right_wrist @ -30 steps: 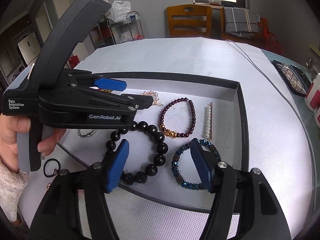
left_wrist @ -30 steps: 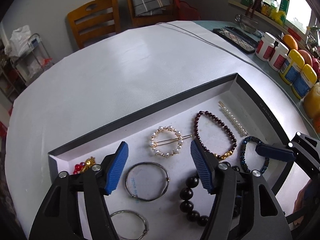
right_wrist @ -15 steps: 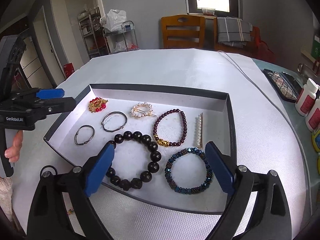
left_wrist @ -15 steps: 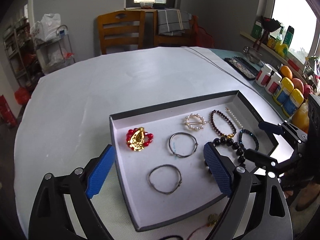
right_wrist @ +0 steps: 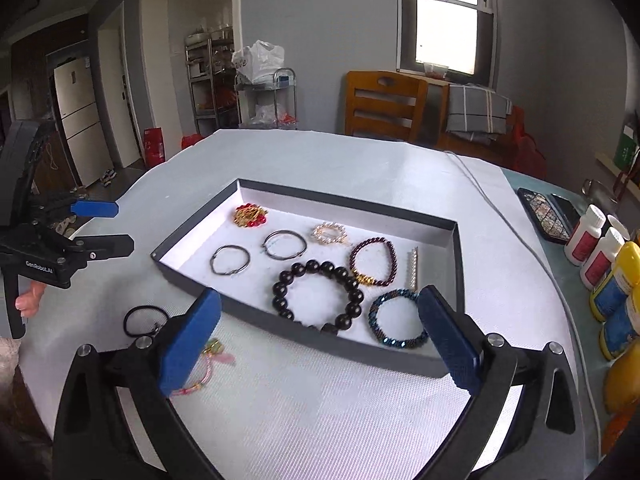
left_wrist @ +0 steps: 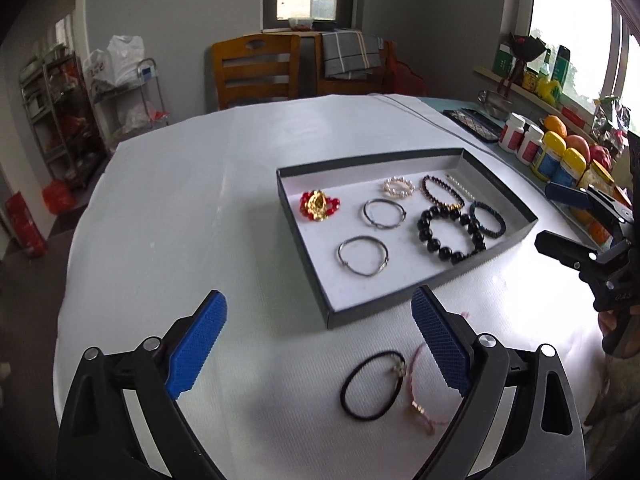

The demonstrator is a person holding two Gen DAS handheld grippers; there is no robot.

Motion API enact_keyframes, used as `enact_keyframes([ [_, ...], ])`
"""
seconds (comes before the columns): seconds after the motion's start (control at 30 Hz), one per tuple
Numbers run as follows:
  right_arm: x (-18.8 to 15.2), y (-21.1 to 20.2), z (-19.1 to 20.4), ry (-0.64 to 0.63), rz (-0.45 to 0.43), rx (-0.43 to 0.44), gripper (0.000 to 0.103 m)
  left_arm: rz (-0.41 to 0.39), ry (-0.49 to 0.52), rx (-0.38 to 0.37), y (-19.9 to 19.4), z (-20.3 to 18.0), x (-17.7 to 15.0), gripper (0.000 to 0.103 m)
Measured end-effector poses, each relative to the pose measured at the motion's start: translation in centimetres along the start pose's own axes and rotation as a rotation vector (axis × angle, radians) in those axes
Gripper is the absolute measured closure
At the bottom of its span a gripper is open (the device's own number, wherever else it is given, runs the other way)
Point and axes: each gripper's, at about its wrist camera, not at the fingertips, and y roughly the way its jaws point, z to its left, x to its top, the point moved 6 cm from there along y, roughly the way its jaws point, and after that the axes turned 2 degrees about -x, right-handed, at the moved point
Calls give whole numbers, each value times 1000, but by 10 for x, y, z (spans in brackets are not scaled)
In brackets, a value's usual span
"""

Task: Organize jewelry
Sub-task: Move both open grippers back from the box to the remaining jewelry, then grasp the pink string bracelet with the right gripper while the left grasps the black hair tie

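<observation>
A dark tray (left_wrist: 404, 304) (right_wrist: 348, 200) with a white floor holds several pieces: a red and gold brooch (left_wrist: 319, 205), two silver bangles (left_wrist: 363, 256), a pearl ring clip (left_wrist: 398, 187), a black bead bracelet (left_wrist: 450, 234) (right_wrist: 318, 295), a maroon bracelet (right_wrist: 374, 256), a blue bracelet (right_wrist: 400, 320) and a pearl bar clip (right_wrist: 413, 266). A black hair tie (left_wrist: 374, 385) (right_wrist: 140, 320) and a pink cord bracelet (left_wrist: 420, 404) (right_wrist: 204, 364) lie on the table in front of the tray. My left gripper (left_wrist: 318, 350) is open above them. My right gripper (right_wrist: 318, 338) is open over the tray's near edge.
The round table has a white cloth (left_wrist: 192, 184). Bottles and fruit (left_wrist: 556, 156) stand along its right side, with a dark case (right_wrist: 546, 214) behind them. A thin cable (right_wrist: 492, 208) runs across the cloth. Wooden chairs (left_wrist: 256, 70) stand behind the table.
Both grippers have pulled back and up from the tray, so the whole tray shows now. Both have opened wider. The hair tie and pink cord have come into view.
</observation>
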Motion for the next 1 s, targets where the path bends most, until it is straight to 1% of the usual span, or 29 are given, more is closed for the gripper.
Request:
enact_keyframes([
  [0.13, -20, 1, 18, -15, 56, 47, 6, 24, 16, 24, -2, 1, -28, 8],
  [0.3, -40, 4, 37, -54, 103, 73, 6, 42, 60, 40, -3, -5, -55, 8],
  [0.43, -48, 12, 50, -88, 128, 86, 6, 51, 61, 14, -4, -6, -66, 8],
  [0.57, -54, 23, 60, -123, 153, 91, 8, 58, 80, 43, -2, -6, -72, 8],
  [0.67, -57, 30, 68, -141, 171, 104, 16, 62, 84, 27, -1, -8, -76, 8],
  [0.8, -58, 45, 75, -157, 198, 110, 35, 69, 80, 18, 3, -8, -78, 8],
  [0.83, -58, 48, 77, -161, 205, 108, 37, 69, 78, 17, 3, -8, -78, 8],
  [0.9, -58, 53, 81, -176, 214, 109, 49, 65, 77, 13, 2, -8, -78, 8],
  [0.97, -58, 57, 83, -192, 220, 104, 56, 61, 76, 7, 2, -8, -78, 8],
  [1.0, -57, 57, 84, -191, 218, 109, 61, 60, 75, 5, 2, -8, -79, 8],
])
